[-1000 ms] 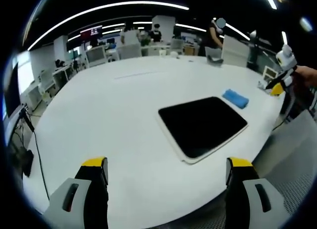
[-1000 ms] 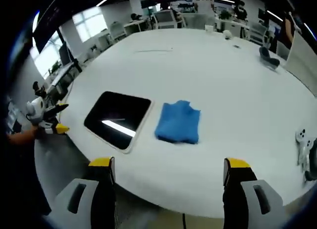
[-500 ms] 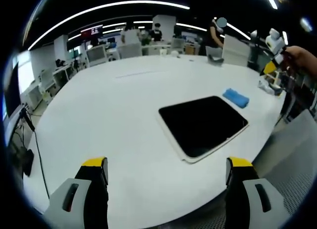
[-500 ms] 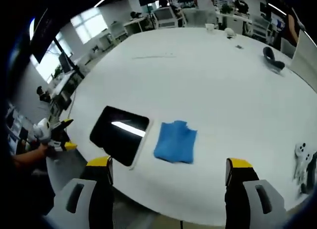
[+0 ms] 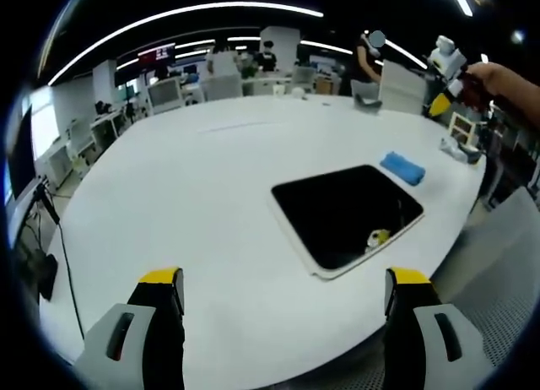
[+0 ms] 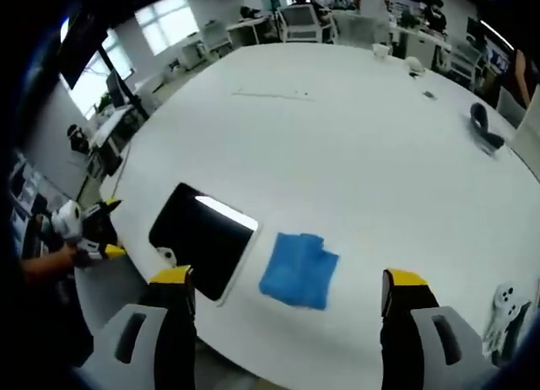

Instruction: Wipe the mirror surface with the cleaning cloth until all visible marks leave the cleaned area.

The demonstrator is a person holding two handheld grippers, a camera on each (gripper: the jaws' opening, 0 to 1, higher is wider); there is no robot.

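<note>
The mirror (image 5: 346, 213) lies flat near the edge of the white table (image 5: 194, 196), ahead of the left gripper (image 5: 283, 301), whose jaws stand wide with nothing between them. The blue cloth (image 6: 299, 269) rests just beside the mirror (image 6: 201, 238), apart from it, ahead of the right gripper (image 6: 287, 310), held above with its jaws also wide and empty.

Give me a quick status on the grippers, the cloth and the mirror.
Left gripper and right gripper open, holding nothing, above the white table. Blue cloth lies untouched beside the mirror. Nothing between right gripper and cloth.
</note>
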